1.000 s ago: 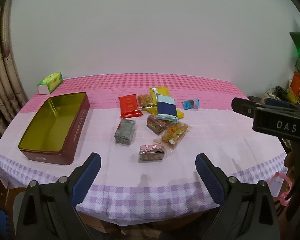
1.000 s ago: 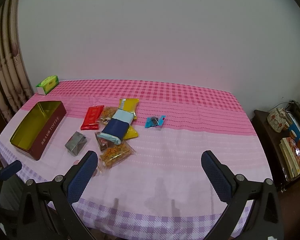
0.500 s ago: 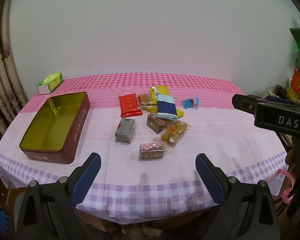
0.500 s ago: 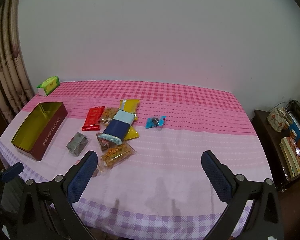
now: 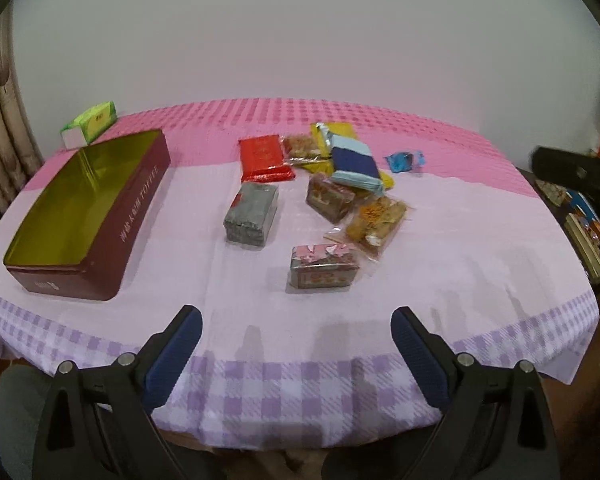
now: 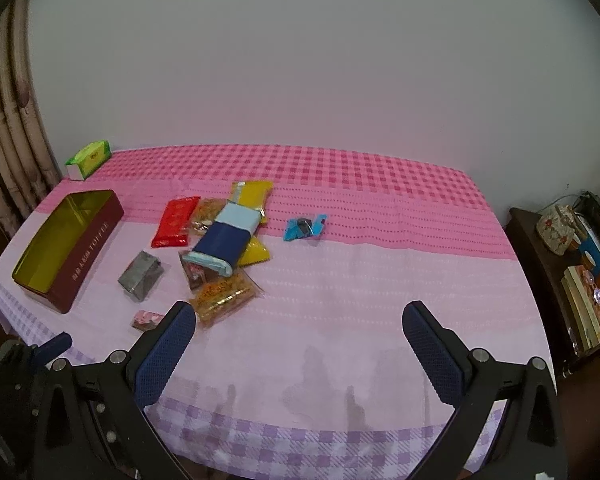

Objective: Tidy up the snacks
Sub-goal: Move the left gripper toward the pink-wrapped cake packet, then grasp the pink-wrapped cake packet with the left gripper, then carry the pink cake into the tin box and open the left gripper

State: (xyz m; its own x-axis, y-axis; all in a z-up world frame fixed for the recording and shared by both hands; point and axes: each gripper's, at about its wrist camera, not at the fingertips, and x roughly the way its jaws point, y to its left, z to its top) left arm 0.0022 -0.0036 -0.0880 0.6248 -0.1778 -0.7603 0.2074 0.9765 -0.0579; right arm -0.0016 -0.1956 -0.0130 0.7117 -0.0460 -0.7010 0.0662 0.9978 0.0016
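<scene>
As my left hand-held gripper (image 5: 296, 336) has edged closer over the desk (image 5: 480, 240), jaws wide like the right hand-held gripper (image 6: 300, 334), the snacks (image 5: 324, 184) still lie loose beside the empty tin (image 5: 136, 216), nothing sorted yet.

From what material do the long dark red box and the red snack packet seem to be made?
The dark red box looks like painted metal, probably tin: its open inside shines gold and mirrors the light, and the walls are thin and rigid. The red packet seems to be glossy foil or plastic film: it has bright highlights and a flat crimped edge. Neither is certain from the look alone.
</scene>
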